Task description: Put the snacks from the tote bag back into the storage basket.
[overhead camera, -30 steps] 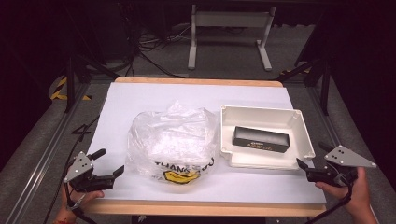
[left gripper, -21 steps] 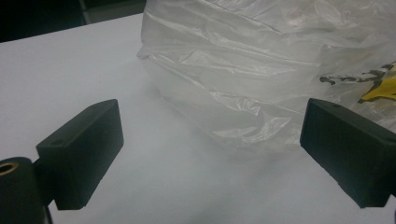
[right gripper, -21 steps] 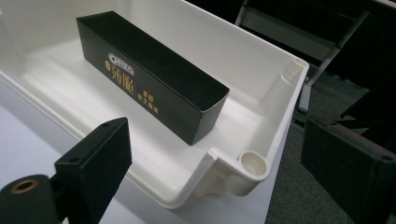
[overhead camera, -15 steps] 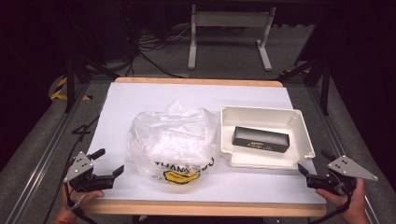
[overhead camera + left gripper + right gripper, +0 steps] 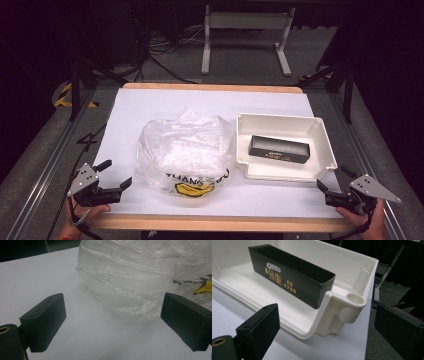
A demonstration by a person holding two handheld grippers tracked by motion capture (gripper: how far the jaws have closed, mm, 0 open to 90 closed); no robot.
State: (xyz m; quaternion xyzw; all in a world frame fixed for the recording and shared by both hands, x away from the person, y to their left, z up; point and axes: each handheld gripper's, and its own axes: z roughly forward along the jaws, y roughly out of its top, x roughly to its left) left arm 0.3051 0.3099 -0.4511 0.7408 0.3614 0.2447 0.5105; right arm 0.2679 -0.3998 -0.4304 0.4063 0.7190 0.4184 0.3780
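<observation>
A crumpled clear plastic bag (image 5: 185, 152) with black lettering and a yellow mark lies mid-table; the left gripper view shows the bag (image 5: 140, 277) close ahead. A black Oreo box (image 5: 279, 149) lies in a white plastic tray (image 5: 325, 150) at the right; the right gripper view shows the box (image 5: 289, 275) and the tray's near corner (image 5: 352, 302). My left gripper (image 5: 116, 176) stands open near the front left edge, just left of the bag. My right gripper (image 5: 331, 184) is open at the front right, beside the tray's corner. Nothing sits between either pair of jaws.
White paper covers the table (image 5: 150, 107), with a wooden front edge (image 5: 215, 223). Beyond the table stand a metal frame (image 5: 245, 35) and cables on a dark floor. Black rails run along both sides.
My right gripper has drifted slightly down and to the right, toward the table's front corner. The left gripper has barely moved.
</observation>
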